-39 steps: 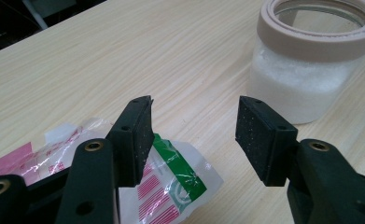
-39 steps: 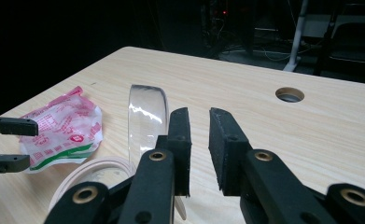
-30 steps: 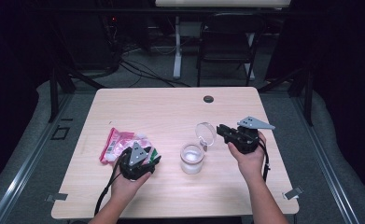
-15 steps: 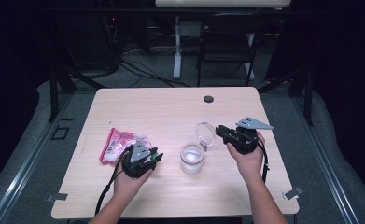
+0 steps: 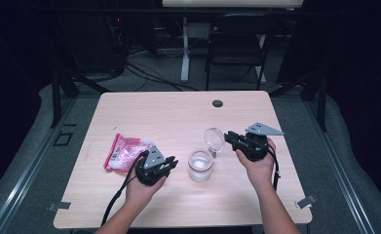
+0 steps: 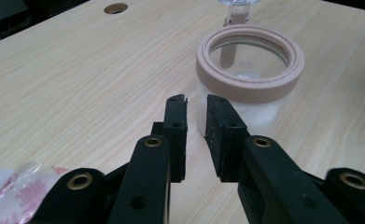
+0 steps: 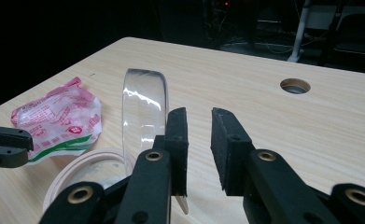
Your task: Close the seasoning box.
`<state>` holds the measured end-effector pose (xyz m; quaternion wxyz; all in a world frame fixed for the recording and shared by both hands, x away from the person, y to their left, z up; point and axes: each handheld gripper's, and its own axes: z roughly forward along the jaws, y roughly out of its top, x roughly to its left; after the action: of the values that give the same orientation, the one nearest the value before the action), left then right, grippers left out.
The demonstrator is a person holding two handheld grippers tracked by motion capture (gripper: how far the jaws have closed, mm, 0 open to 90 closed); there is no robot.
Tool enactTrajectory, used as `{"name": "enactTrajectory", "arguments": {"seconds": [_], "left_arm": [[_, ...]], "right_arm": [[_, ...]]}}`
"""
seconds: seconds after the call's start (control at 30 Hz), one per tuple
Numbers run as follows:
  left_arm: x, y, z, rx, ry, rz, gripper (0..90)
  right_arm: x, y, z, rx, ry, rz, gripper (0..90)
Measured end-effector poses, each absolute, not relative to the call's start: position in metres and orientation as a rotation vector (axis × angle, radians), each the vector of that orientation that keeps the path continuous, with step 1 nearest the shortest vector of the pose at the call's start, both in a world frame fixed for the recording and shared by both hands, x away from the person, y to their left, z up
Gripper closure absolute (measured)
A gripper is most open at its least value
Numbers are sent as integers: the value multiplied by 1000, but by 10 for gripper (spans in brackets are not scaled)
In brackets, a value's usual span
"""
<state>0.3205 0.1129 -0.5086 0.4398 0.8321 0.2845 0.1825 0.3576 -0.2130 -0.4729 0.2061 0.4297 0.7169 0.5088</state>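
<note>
A glass jar (image 5: 200, 165) with a pale pink seal ring (image 6: 250, 88) stands on the table, its hinged clear lid (image 5: 215, 139) tipped up and open. White contents lie at the jar's bottom. My left gripper (image 5: 172, 163) is just left of the jar and points at it. Its jaws (image 6: 196, 100) have just been closing to a narrow gap with nothing between them. My right gripper (image 5: 228, 136) sits to the right of the lid (image 7: 143, 107). The lid stands close beside the outer side of its left jaw, and the narrow gap (image 7: 199, 114) holds nothing.
A pink and white plastic packet (image 5: 124, 151) lies left of my left hand. A round cable hole (image 5: 218, 103) sits near the table's far edge. A folding chair (image 5: 237, 44) and a stand are on the floor behind the table (image 5: 178, 117).
The left gripper's jaws have narrowed from wide apart to a small gap, and that hand has shifted slightly right towards the jar. The right hand and the lid have stayed put.
</note>
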Motion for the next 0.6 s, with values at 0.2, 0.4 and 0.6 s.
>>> {"name": "enactTrajectory", "arguments": {"seconds": [0.2, 0.4, 0.6], "left_arm": [[325, 99, -497, 2071, 664, 430, 884], [333, 80, -485, 2075, 625, 420, 900], [343, 61, -467, 2069, 599, 408, 900]], "right_arm": [[358, -213, -473, 1204, 1990, 1415, 759], [358, -213, -474, 1199, 1996, 1426, 759], [357, -210, -474, 1189, 2007, 1430, 760]]}}
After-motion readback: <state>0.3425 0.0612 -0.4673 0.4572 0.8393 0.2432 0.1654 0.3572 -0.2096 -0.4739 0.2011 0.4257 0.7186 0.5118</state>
